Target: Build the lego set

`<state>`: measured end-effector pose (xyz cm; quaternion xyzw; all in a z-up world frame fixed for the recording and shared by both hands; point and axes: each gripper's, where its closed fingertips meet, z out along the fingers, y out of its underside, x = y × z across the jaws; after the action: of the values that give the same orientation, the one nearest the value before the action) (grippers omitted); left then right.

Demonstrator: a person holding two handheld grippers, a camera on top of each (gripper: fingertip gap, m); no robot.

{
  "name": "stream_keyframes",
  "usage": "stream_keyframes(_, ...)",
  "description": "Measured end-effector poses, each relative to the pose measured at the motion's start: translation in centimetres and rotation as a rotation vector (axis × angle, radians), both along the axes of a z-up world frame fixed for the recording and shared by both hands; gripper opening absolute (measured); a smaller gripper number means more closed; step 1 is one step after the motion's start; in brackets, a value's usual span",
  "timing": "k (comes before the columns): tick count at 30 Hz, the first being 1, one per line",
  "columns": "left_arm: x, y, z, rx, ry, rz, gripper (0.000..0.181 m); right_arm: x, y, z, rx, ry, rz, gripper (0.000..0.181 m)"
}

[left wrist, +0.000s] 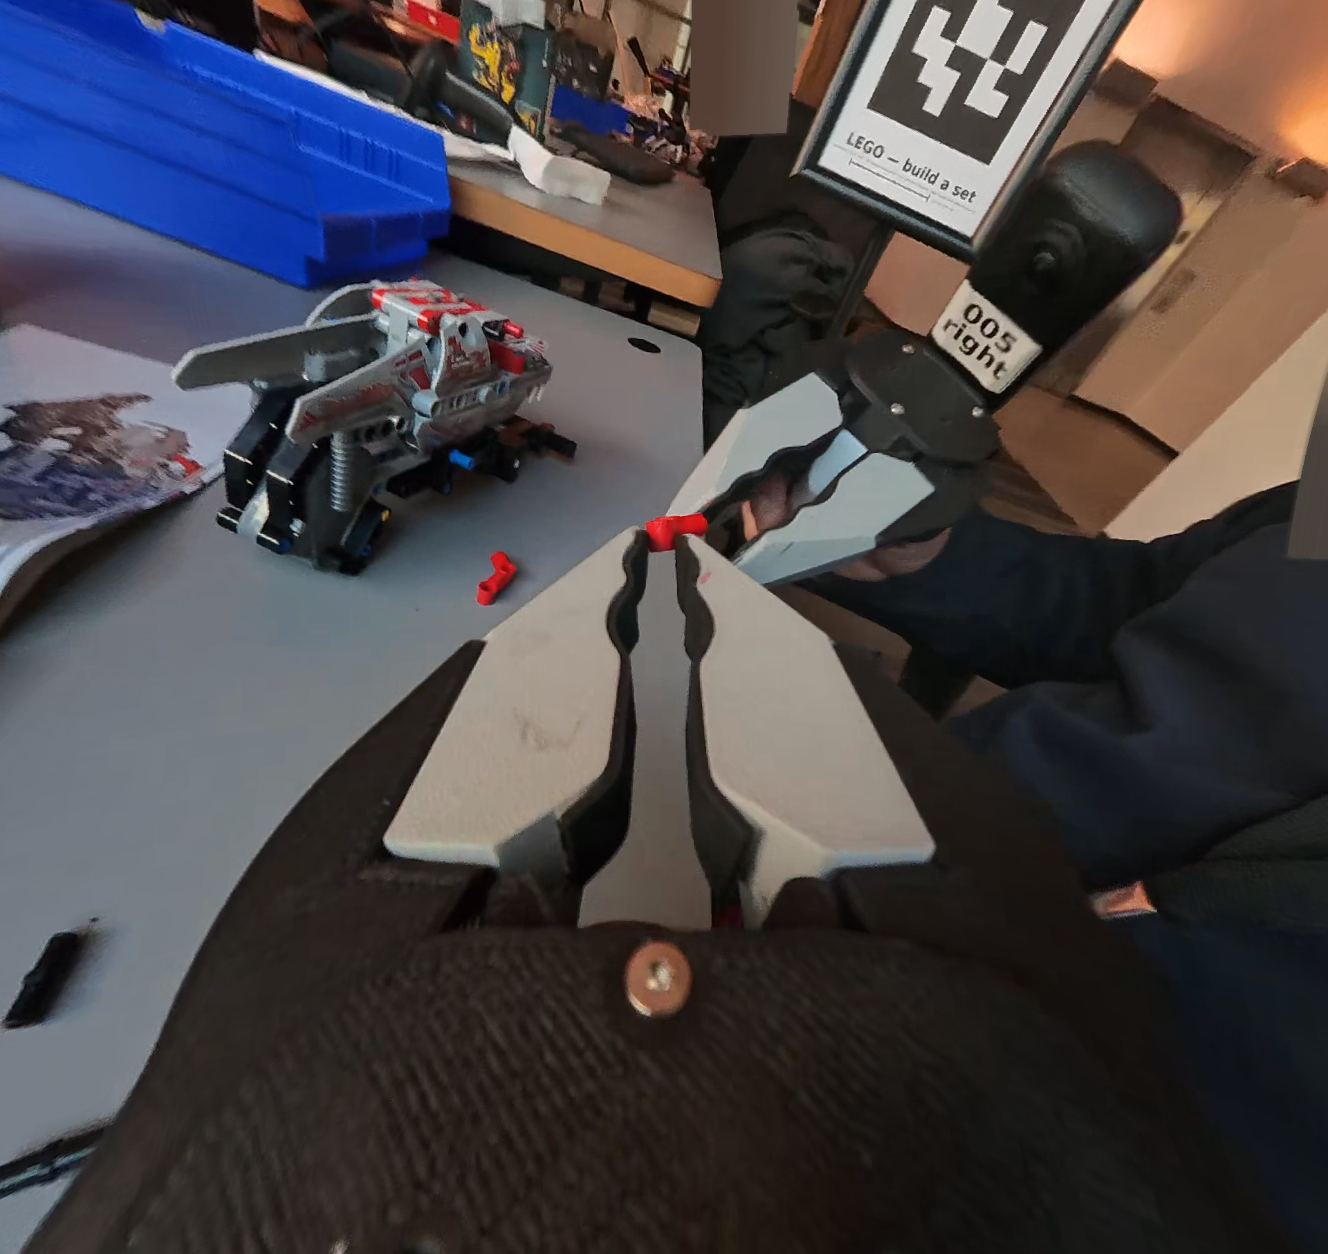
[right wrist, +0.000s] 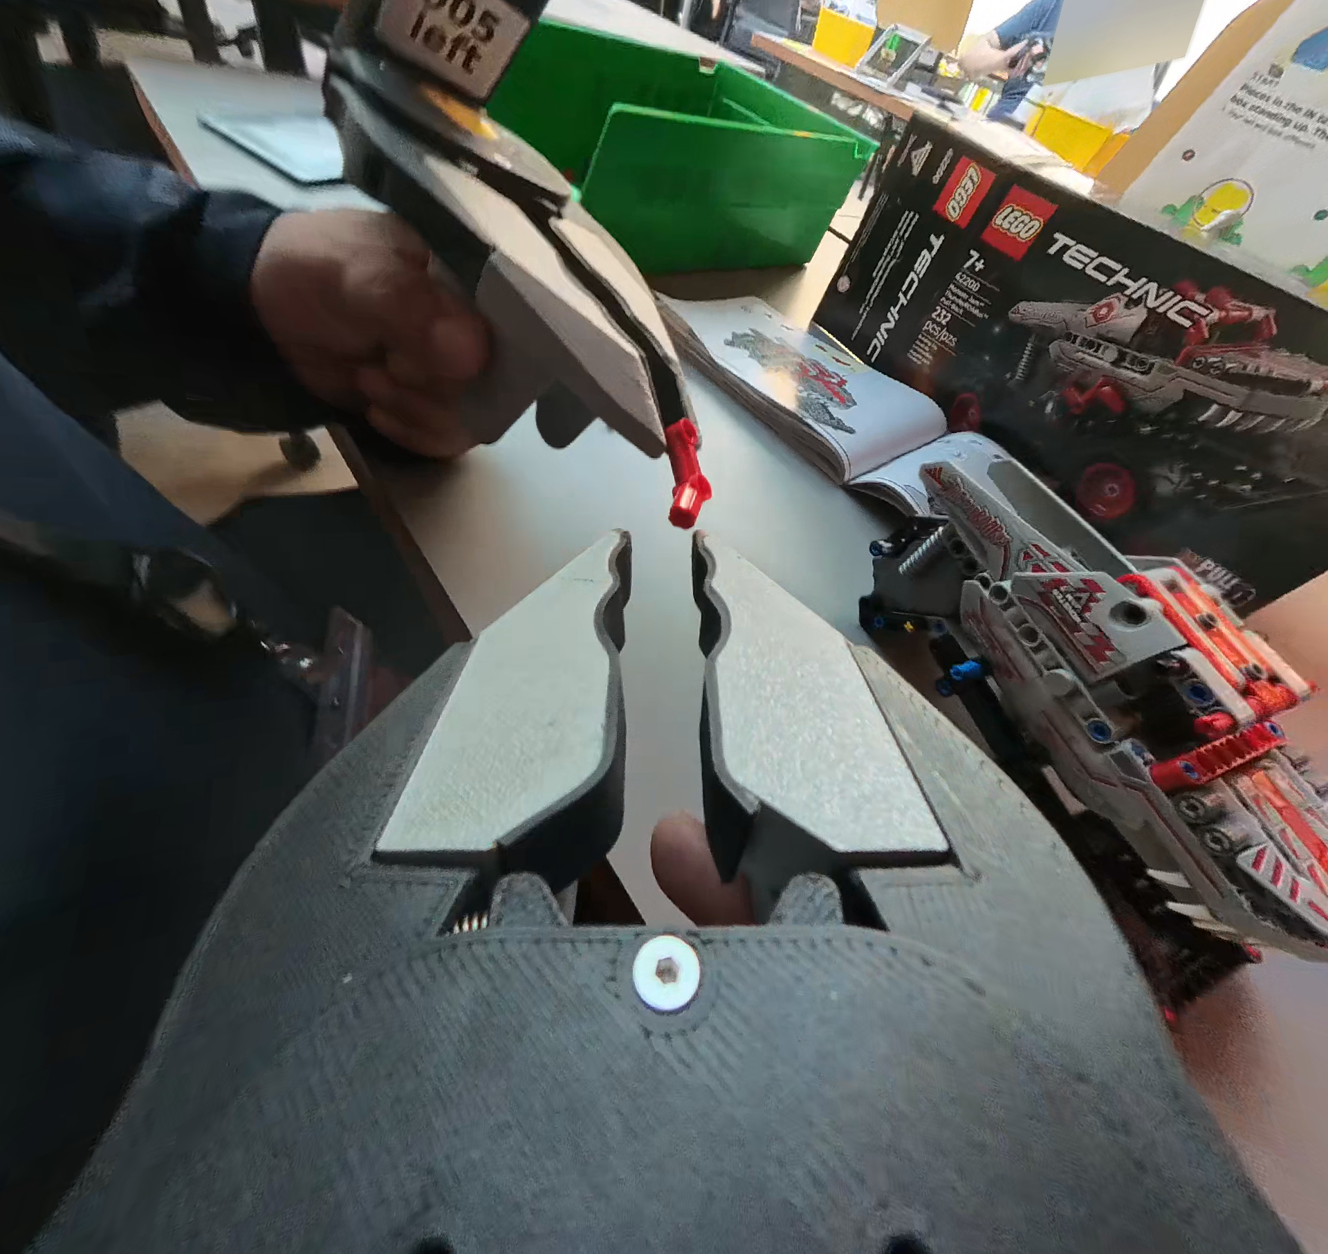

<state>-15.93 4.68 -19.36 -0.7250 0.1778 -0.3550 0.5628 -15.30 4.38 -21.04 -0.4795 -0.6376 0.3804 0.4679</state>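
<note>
Two tongs — left tongs (left wrist: 660,540) pinch red connector (left wrist: 674,531); right tongs (right wrist: 661,550) part-open, empty.

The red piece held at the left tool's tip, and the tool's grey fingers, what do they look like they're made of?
The red piece looks like smooth, glossy moulded plastic: saturated colour, crisp edges, small highlights. The left tool has fingers that look like matte grey plastic or painted metal, with a faintly grainy face and scuffs. Their wavy black inner lining may be rubber.

dark navy sleeves (left wrist: 1078,609), grey gripper fingers (left wrist: 553,716), seemingly black pads
</note>
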Motion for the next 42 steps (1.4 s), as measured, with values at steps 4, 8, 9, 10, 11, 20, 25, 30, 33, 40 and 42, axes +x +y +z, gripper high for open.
stream_keyframes(4, 0.2, -0.3, 0.5, 0.096, 0.069, 0.028, 0.005, -0.3, 0.0, 0.9, -0.048, 0.012, -0.010, 0.013)
stream_keyframes(8, 0.5, -0.5, 0.7, 0.137, 0.105, 0.034, 0.004, -0.5, 0.1, 1.0, -0.054, -0.001, -0.022, 0.006)
stream_keyframes(9, 0.5, -0.5, 0.7, 0.146, 0.112, 0.040, 0.004, -0.5, 0.1, 1.0, -0.053, 0.000, -0.024, 0.006)
stream_keyframes(10, 0.5, -0.6, 0.7, 0.152, 0.119, 0.042, 0.004, -0.5, 0.1, 1.0, -0.052, 0.000, -0.025, 0.006)
stream_keyframes(11, 0.6, -0.6, 0.7, 0.157, 0.123, 0.041, 0.005, -0.5, 0.1, 1.0, -0.050, -0.001, -0.024, 0.006)
stream_keyframes(20, 1.0, -0.5, 0.3, 0.143, 0.162, 0.031, 0.005, -0.1, 0.7, 0.7, 0.070, -0.009, -0.068, 0.005)
stream_keyframes(25, 1.1, -0.3, 0.1, 0.139, 0.182, 0.013, 0.005, 0.0, 0.8, 0.6, 0.130, -0.008, -0.096, 0.005)
stream_keyframes(30, 1.3, -0.3, 0.0, 0.210, 0.278, 0.016, 0.004, 0.1, 0.9, 0.5, 0.078, -0.001, -0.094, 0.005)
stream_keyframes(33, 1.3, -0.3, 0.1, 0.238, 0.296, 0.013, 0.005, 0.1, 0.8, 0.7, 0.062, 0.007, -0.089, 0.006)
stream_keyframes(40, 1.1, -0.4, 0.3, 0.285, 0.321, -0.008, 0.005, 0.0, 0.9, 1.2, 0.056, 0.011, -0.078, 0.013)
stream_keyframes(42, 1.1, -0.4, 0.3, 0.304, 0.353, -0.015, 0.005, -0.1, 0.6, 1.1, 0.063, 0.003, -0.062, 0.011)
